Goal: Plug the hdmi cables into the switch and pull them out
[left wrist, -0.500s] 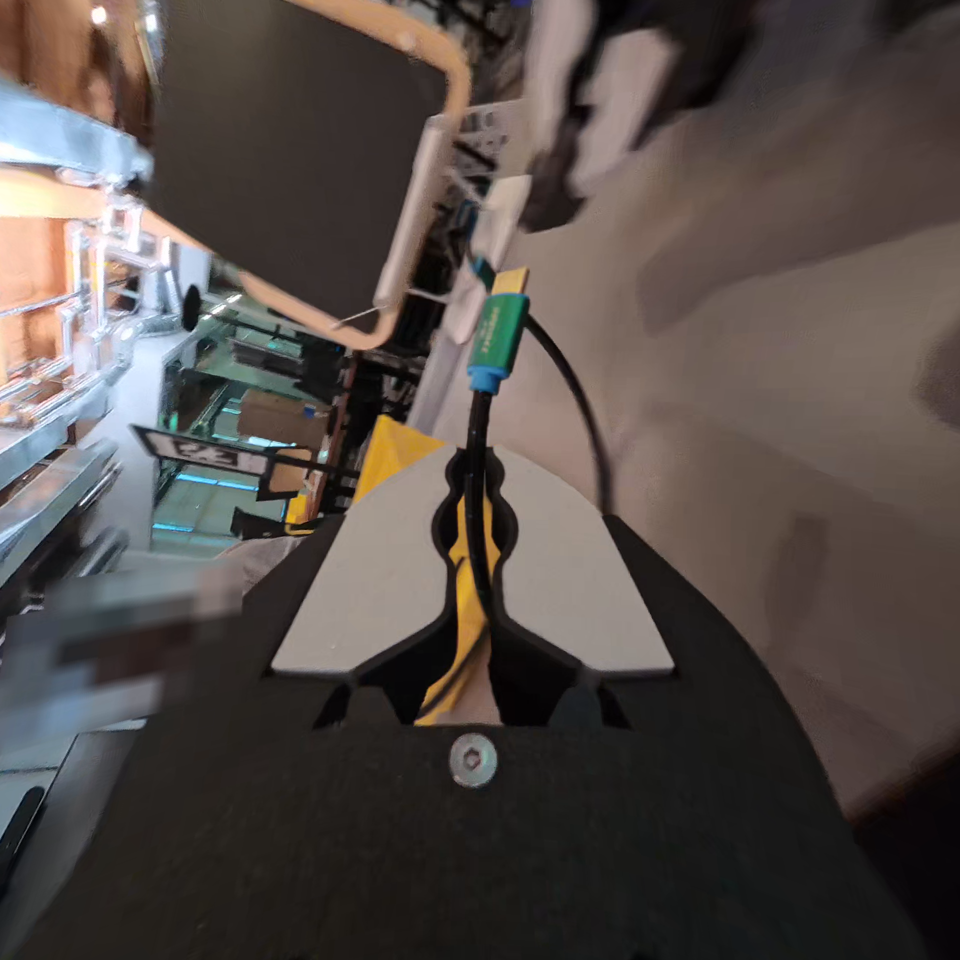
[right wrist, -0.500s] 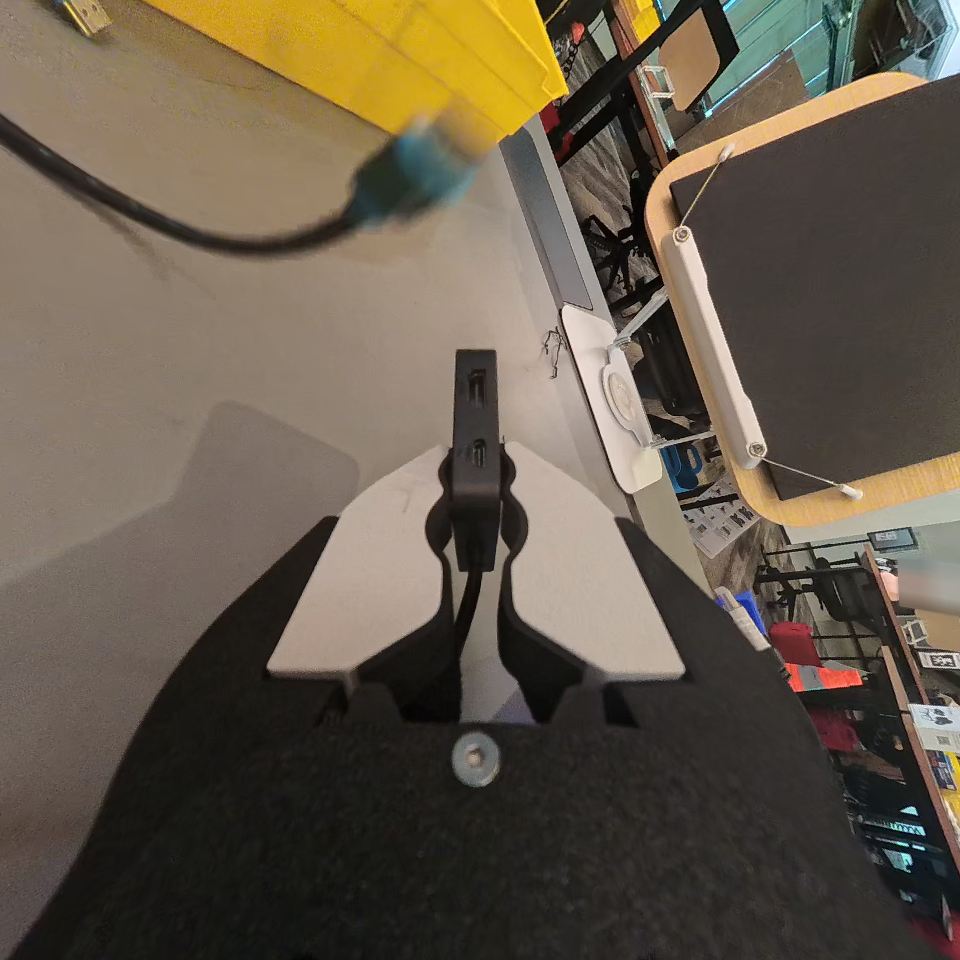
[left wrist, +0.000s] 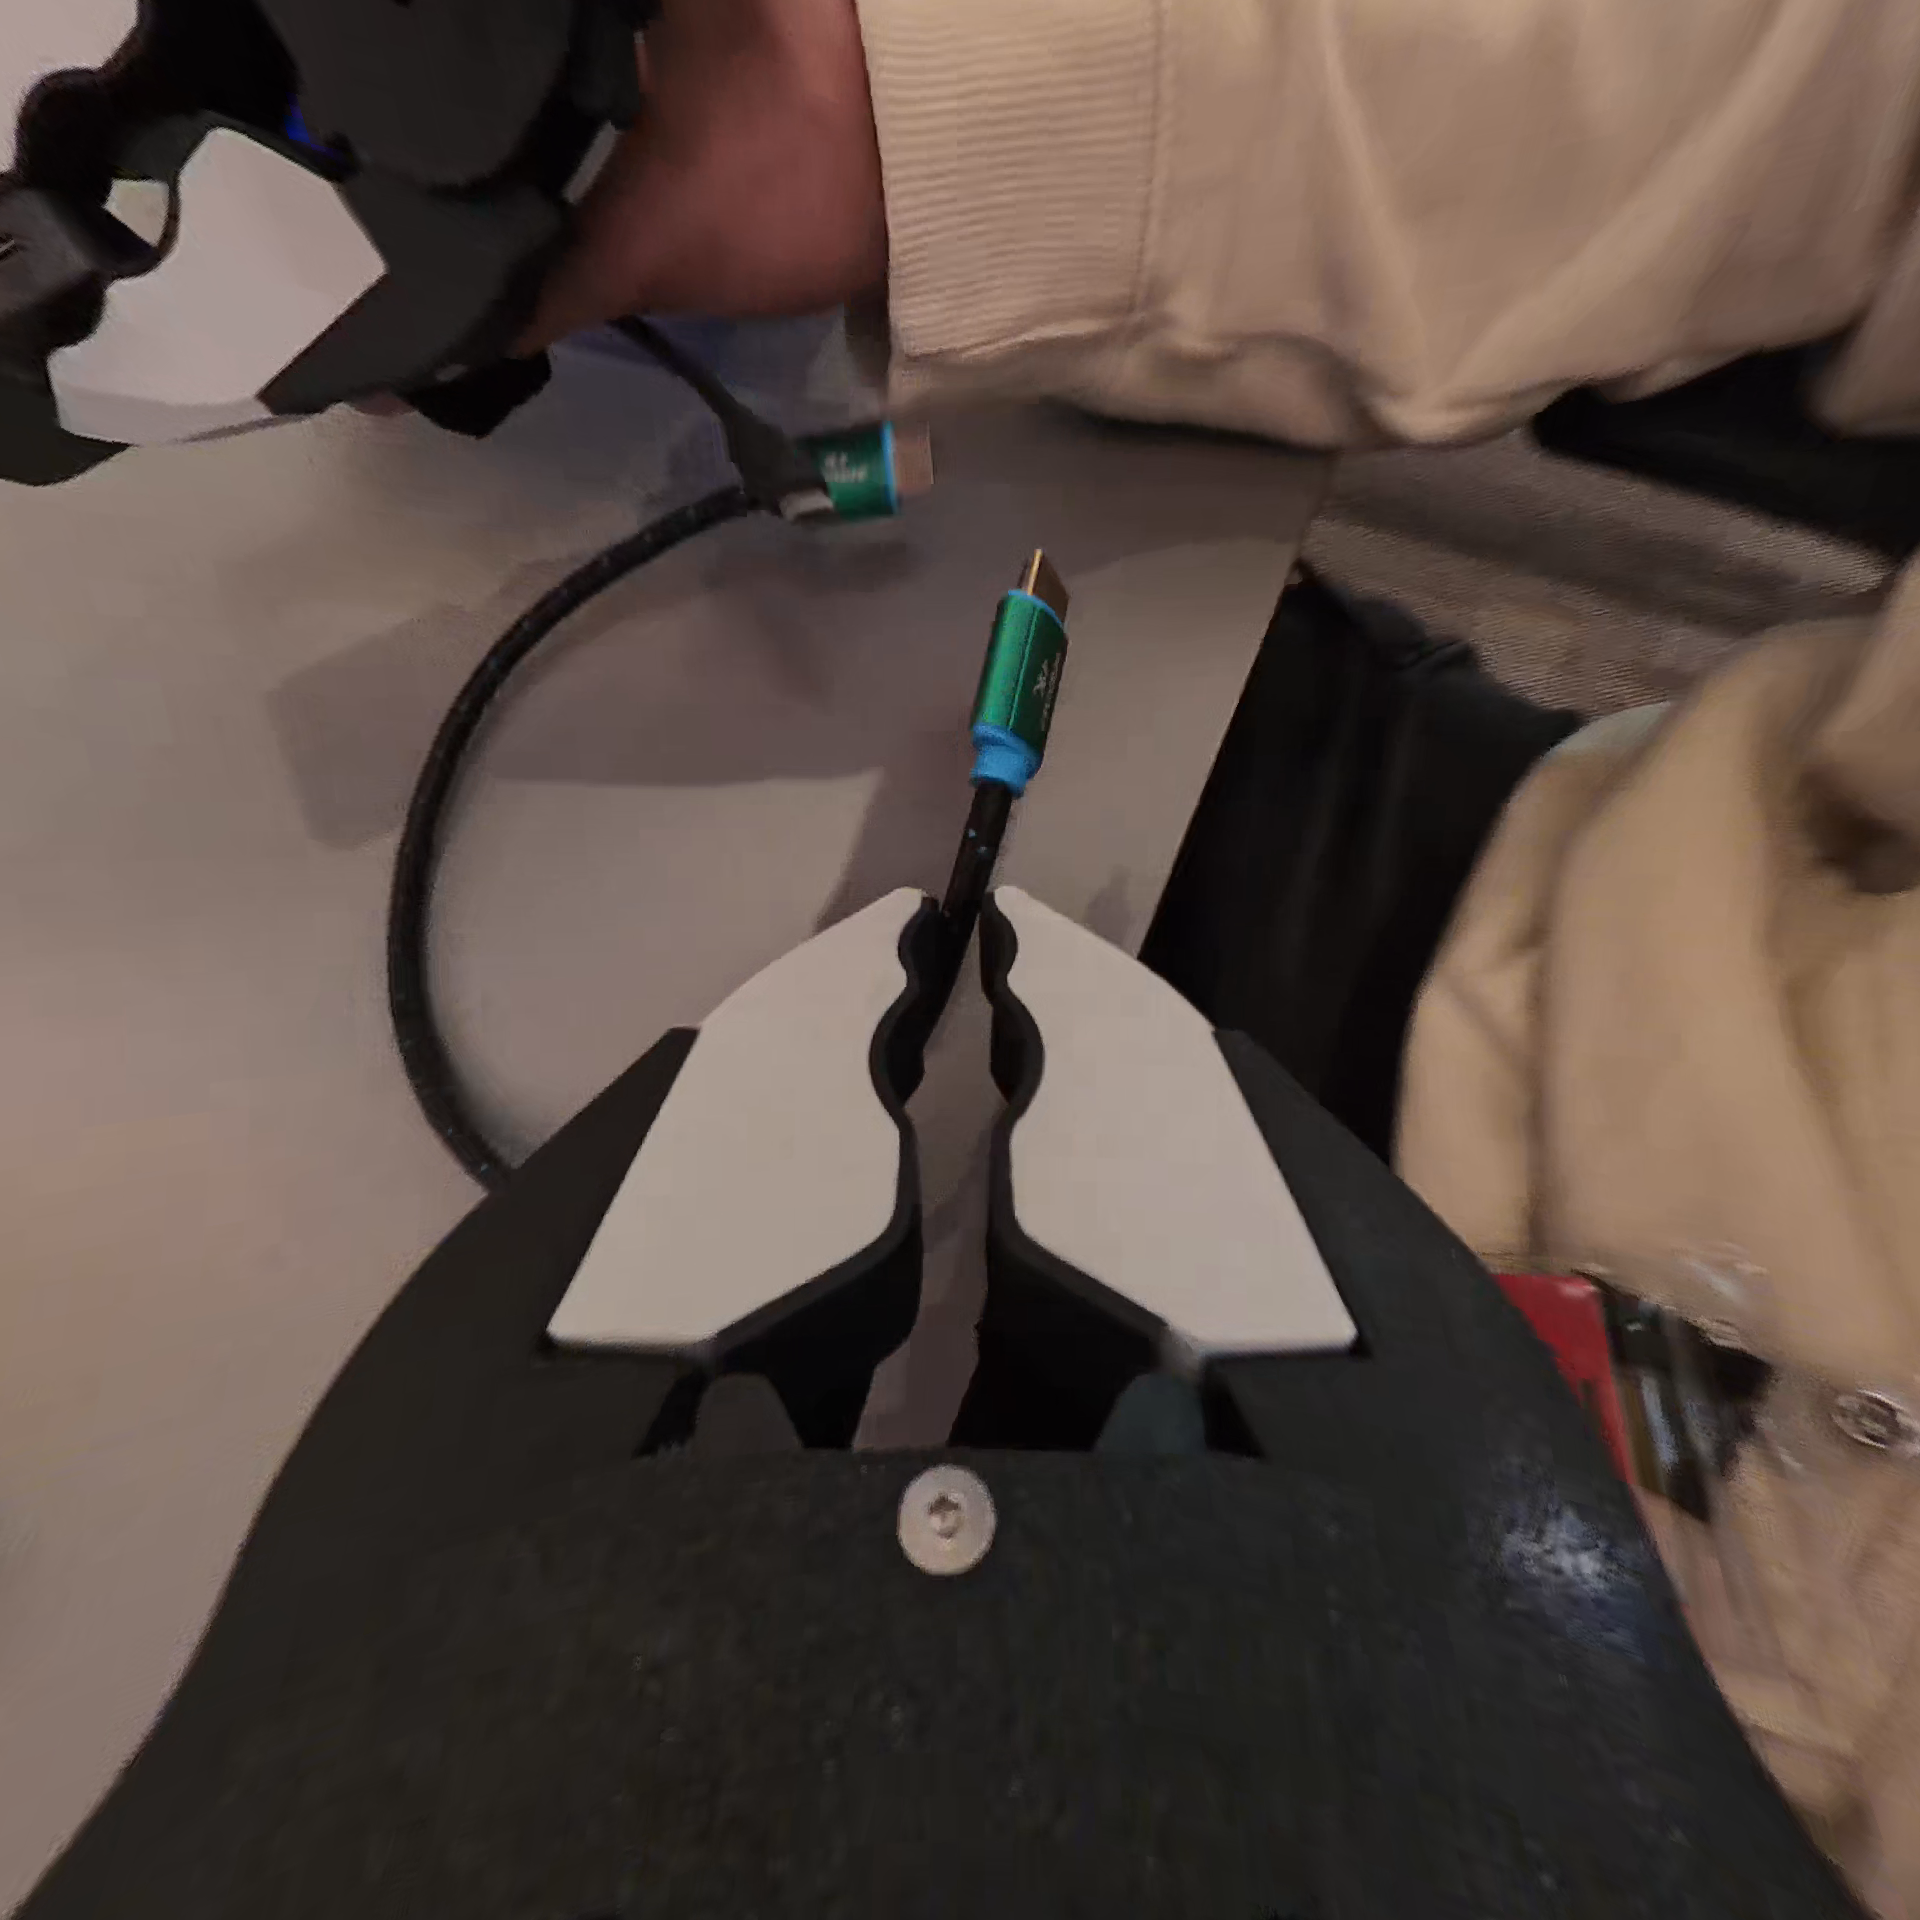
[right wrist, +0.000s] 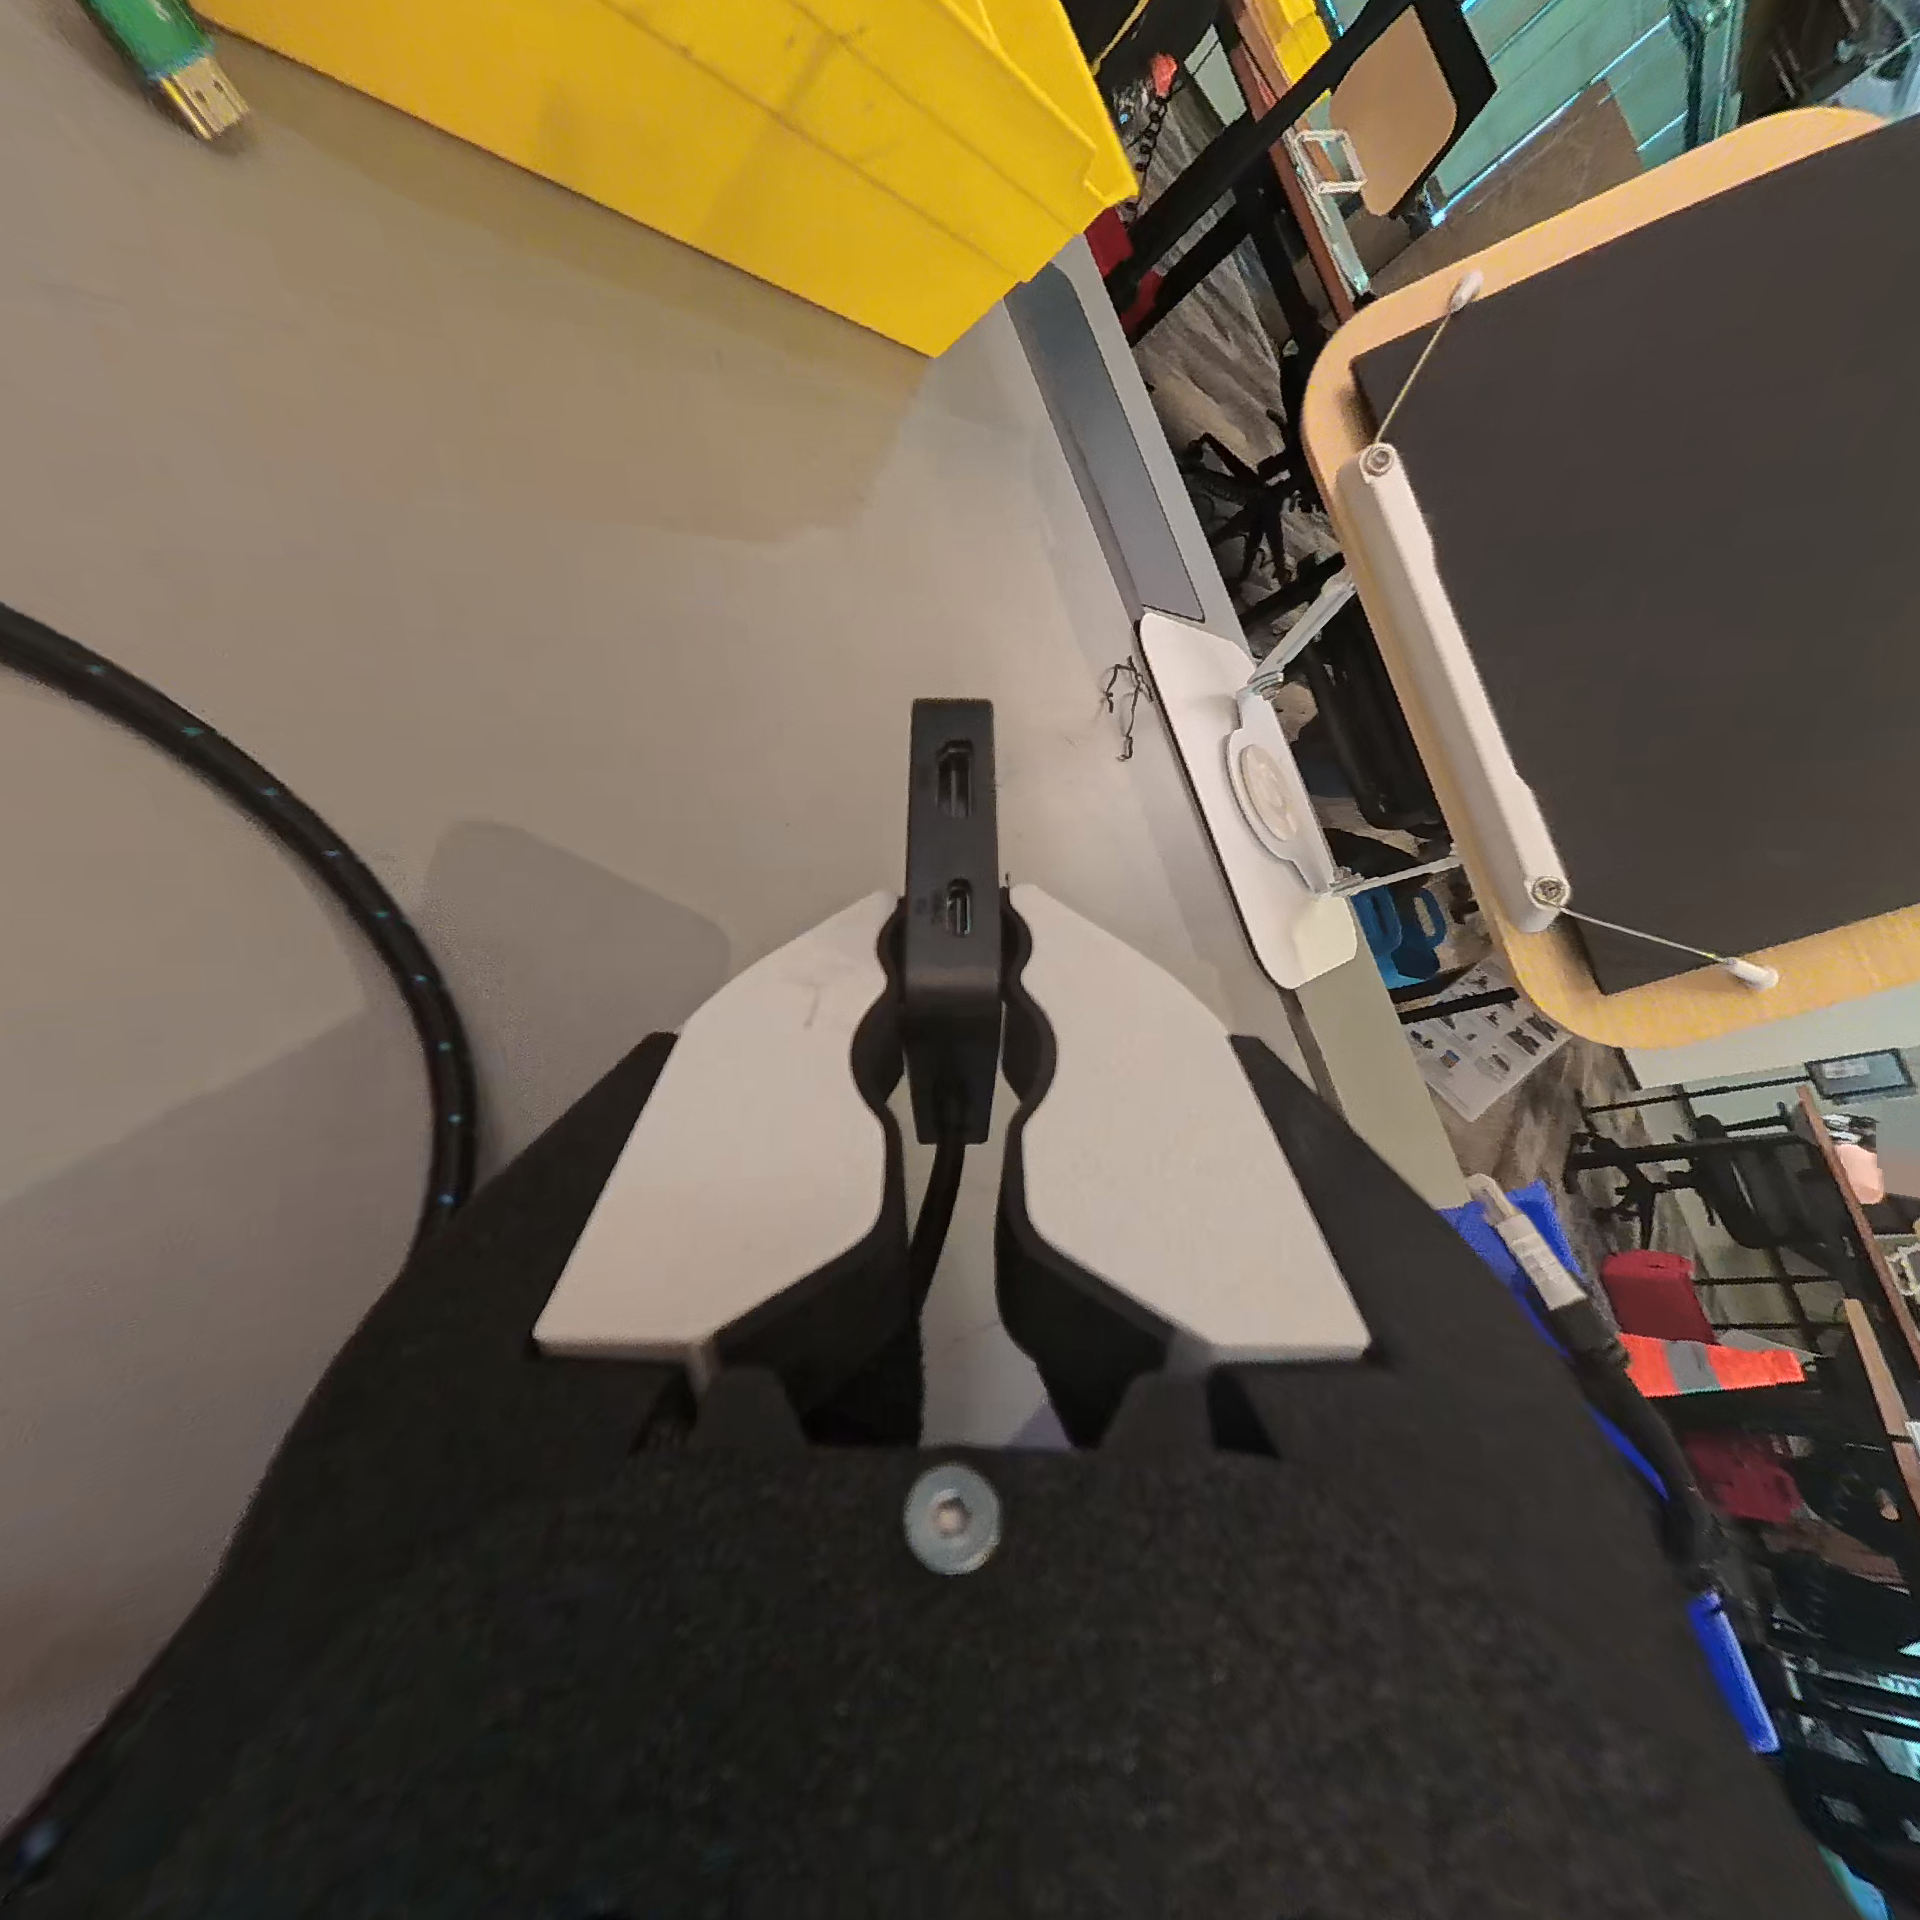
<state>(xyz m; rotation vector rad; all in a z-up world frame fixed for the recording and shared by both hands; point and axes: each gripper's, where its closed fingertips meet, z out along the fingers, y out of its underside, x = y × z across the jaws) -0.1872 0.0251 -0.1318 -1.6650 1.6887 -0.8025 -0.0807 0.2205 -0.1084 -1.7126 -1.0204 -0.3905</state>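
The left gripper [left wrist: 951, 914] is closed on the braided black cable [left wrist: 971, 862] of an HDMI lead, pinching it at the very fingertips, a little behind the plug. The right gripper [right wrist: 951, 935] is clamped on the black switch [right wrist: 951, 894], which stands on edge between its fingers and juts out past the tips, port face up toward the camera.

To do the plugging well, my judgement is that the left grip sits too far back: the plug can wobble on its short stub of cable, so it should be brought in slowly, square to the slot, with the switch held rigid.

The HDMI plug [left wrist: 1023, 665] stands ahead of the left fingertips, tilted slightly right, with a green metallic shell, a blue strain collar and a gold tip. A second green plug [left wrist: 862, 473] lies on the grey table [left wrist: 208, 831] farther ahead and left, just under the person's cream sleeve [left wrist: 1247, 208]. The switch shows two slots, both empty, and its own thin lead runs back between the right fingers. A yellow bin [right wrist: 675, 135] lies well ahead and to the left of the right gripper.
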